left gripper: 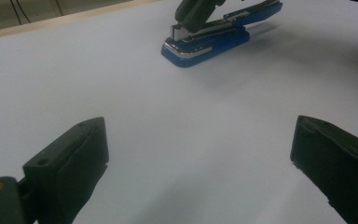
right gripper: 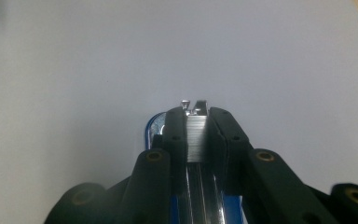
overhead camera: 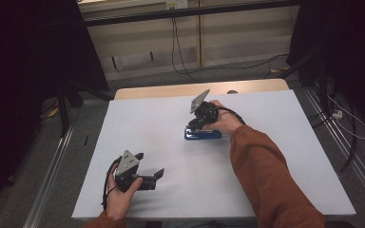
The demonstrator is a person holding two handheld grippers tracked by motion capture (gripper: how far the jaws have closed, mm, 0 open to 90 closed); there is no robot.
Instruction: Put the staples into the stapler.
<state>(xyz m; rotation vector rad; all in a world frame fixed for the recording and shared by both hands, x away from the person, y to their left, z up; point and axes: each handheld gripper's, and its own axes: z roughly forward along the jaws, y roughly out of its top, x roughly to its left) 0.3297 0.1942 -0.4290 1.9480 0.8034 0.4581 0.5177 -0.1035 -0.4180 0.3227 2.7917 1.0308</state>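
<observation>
Covering wooden table (overhead camera: pixel 247 86), white sheet (overhead camera: pixel 171 123); grey floor, cables, dark curtains around. Blue stapler (overhead camera: pixel 203 135) with chrome nose lies mid-sheet, open, staple strip (right gripper: pixel 196 136) showing. Right gripper (overhead camera: pixel 200 124) clenched on strip. Left gripper (overhead camera: pixel 148 167) released, jaws wide, near front edge, well apart; bare sheet between.

Stapler (left gripper: pixel 208 39) blue with chrome nose and silver staple strip (right gripper: pixel 196 137), both grippers (overhead camera: pixel 149 166) (right gripper: pixel 196 133) black with brass screws and grey top plates (overhead camera: pixel 128 162), table (overhead camera: pixel 171 118) white with pale wood edge, sleeve (overhead camera: pixel 266 175) rust-orange.
</observation>
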